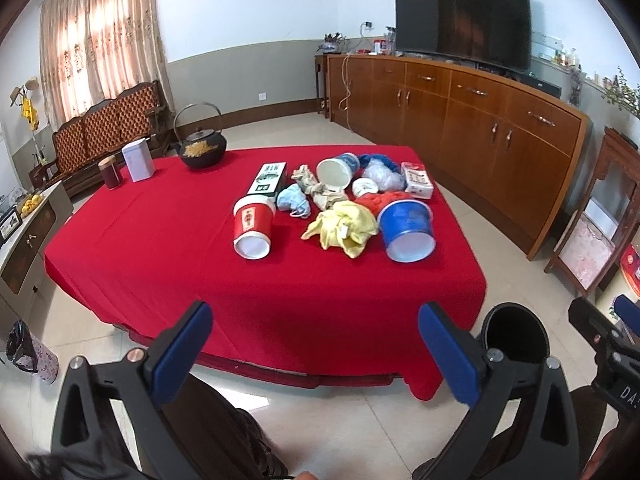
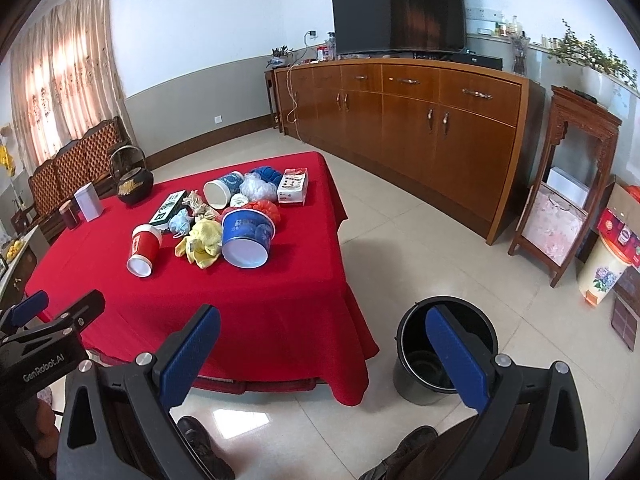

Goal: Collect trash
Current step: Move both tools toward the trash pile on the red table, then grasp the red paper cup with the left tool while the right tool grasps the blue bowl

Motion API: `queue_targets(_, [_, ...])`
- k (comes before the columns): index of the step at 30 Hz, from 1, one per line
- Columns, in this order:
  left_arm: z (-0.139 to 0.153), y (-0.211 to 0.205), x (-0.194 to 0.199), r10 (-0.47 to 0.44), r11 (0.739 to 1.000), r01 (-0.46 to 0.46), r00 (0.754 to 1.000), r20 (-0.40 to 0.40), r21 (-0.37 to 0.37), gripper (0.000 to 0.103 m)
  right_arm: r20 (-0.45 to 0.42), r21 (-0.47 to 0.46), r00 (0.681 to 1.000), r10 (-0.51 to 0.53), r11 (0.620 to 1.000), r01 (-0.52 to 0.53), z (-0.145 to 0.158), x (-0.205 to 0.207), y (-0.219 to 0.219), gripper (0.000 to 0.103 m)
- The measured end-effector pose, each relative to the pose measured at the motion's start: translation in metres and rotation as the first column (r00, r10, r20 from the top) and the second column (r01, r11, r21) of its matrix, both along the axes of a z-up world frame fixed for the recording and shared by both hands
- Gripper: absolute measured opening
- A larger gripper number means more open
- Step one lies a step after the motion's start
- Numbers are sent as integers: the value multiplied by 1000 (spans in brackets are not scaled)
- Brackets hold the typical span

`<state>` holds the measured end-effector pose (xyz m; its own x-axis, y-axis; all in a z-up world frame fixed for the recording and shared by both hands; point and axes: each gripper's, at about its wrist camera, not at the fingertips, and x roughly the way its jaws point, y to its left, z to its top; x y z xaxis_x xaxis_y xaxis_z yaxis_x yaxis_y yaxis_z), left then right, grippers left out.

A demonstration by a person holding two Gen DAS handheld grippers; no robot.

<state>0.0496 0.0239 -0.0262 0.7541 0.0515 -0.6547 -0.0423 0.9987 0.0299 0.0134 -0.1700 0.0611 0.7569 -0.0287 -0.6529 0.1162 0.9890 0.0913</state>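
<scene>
A pile of trash lies on the red tablecloth [image 1: 160, 248]: a tipped red paper cup [image 1: 253, 227], a tipped blue tub [image 1: 406, 230], a yellow cloth [image 1: 344, 229], a blue face mask [image 1: 294, 199], a white-mouthed blue cup [image 1: 336, 172] and a tissue pack [image 1: 418, 180]. The same red cup [image 2: 143, 251], blue tub [image 2: 247, 237] and yellow cloth [image 2: 202, 242] show in the right wrist view. A black bucket [image 2: 444, 350] stands on the floor right of the table. My left gripper [image 1: 316, 354] and right gripper [image 2: 324, 356] hang open, short of the table's near edge, holding nothing.
A black teapot [image 1: 202, 148], a white tin [image 1: 138, 160] and a dark jar [image 1: 111, 174] stand at the table's far left. A long wooden sideboard [image 2: 400, 120] with a TV [image 2: 400, 12] lines the right wall. A floral bin [image 1: 32, 356] sits at floor left. Shoes [image 2: 204, 448] show below.
</scene>
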Motion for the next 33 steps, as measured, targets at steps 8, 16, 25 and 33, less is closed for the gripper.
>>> queue_targets(8, [-12, 22, 35, 59, 998, -59, 998, -34, 16, 103, -35, 25, 998, 53, 998, -52, -15, 46, 17, 103])
queue_targets(16, [-25, 56, 81, 130, 991, -129, 990, -53, 21, 103, -56, 29, 991, 122, 992, -120, -27, 106, 46, 103])
queue_targets(25, [-47, 85, 144, 148, 989, -148, 984, -97, 13, 103, -95, 53, 985, 141, 989, -137, -50, 181, 66, 103])
queue_targets(33, [-66, 98, 188, 138, 990, -137, 983, -117, 14, 103, -160, 66, 976, 144, 989, -135, -80, 230, 75, 103])
